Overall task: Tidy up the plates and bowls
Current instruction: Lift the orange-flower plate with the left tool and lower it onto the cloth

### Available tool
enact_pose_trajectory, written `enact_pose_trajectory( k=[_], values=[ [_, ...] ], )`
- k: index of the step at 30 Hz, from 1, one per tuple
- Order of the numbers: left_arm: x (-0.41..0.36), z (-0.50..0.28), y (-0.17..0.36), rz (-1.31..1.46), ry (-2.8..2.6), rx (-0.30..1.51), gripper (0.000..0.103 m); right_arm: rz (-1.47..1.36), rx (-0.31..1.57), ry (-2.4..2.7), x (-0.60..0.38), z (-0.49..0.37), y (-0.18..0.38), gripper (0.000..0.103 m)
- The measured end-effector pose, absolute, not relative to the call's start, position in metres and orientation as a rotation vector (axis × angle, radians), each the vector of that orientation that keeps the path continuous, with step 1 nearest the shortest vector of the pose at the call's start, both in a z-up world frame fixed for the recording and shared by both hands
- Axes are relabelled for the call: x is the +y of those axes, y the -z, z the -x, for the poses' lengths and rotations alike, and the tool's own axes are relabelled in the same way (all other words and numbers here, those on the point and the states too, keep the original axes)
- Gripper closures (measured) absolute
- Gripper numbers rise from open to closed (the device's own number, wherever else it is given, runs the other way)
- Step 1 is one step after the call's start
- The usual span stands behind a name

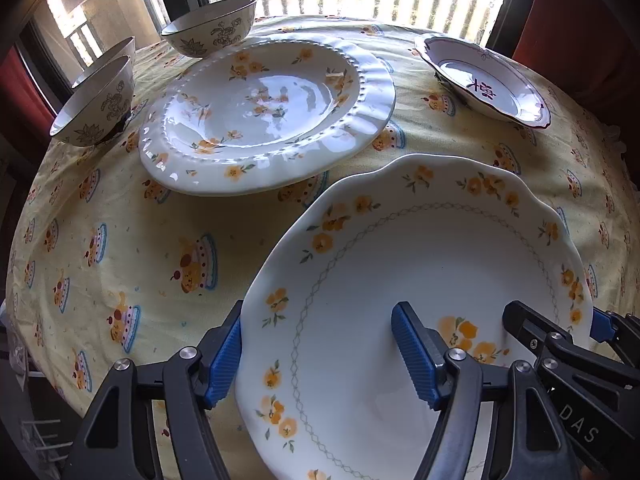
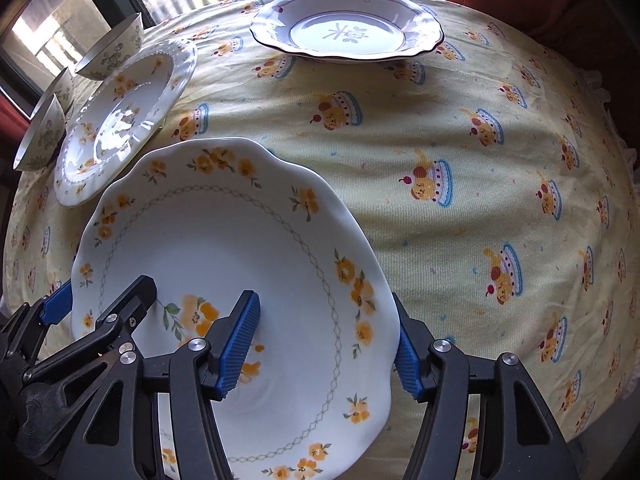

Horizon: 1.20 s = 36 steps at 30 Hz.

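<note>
A scalloped white plate with orange flowers (image 1: 400, 264) (image 2: 224, 248) lies nearest me on the yellow tablecloth. My left gripper (image 1: 320, 354) (image 2: 96, 300) straddles its left rim, one blue pad outside the edge and one over the inner surface. On the opposite rim my right gripper (image 2: 324, 348) (image 1: 560, 326) stands the same way. Both sets of jaws are wide, and I see no firm pinch on the rim. Behind lies a beaded plate with orange flowers (image 1: 264, 116) (image 2: 120, 120). A purple-rimmed plate (image 1: 484, 80) (image 2: 344, 28) sits at the far right.
Three grey-patterned bowls stand at the far left: one by the window (image 1: 212, 26) (image 2: 112, 52), one nearer (image 1: 96, 104) (image 2: 40, 140), one partly hidden behind it (image 1: 108, 56). The tablecloth (image 2: 480, 140) drops off at the round table's edges. A window is behind.
</note>
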<state>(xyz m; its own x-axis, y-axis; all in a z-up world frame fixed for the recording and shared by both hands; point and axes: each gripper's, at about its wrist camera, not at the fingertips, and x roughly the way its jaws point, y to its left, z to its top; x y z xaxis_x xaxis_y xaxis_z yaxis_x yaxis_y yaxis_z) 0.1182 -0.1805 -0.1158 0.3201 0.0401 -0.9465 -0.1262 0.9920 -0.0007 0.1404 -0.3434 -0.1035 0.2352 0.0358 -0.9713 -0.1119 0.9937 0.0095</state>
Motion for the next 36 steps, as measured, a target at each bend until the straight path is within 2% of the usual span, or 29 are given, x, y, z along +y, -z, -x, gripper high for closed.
enact_pose_trajectory(
  k=[9, 36],
  values=[
    [-0.151, -0.110, 0.106, 0.066, -0.015, 1.261, 0.031, 0.003, 1.319, -0.018, -0.326, -0.121, 0.093, 0.037],
    [0.001, -0.107, 0.084, 0.028, 0.024, 1.238, 0.031, -0.057, 1.284, 0.020, -0.168, -0.101, 0.076, 0.037]
  ],
)
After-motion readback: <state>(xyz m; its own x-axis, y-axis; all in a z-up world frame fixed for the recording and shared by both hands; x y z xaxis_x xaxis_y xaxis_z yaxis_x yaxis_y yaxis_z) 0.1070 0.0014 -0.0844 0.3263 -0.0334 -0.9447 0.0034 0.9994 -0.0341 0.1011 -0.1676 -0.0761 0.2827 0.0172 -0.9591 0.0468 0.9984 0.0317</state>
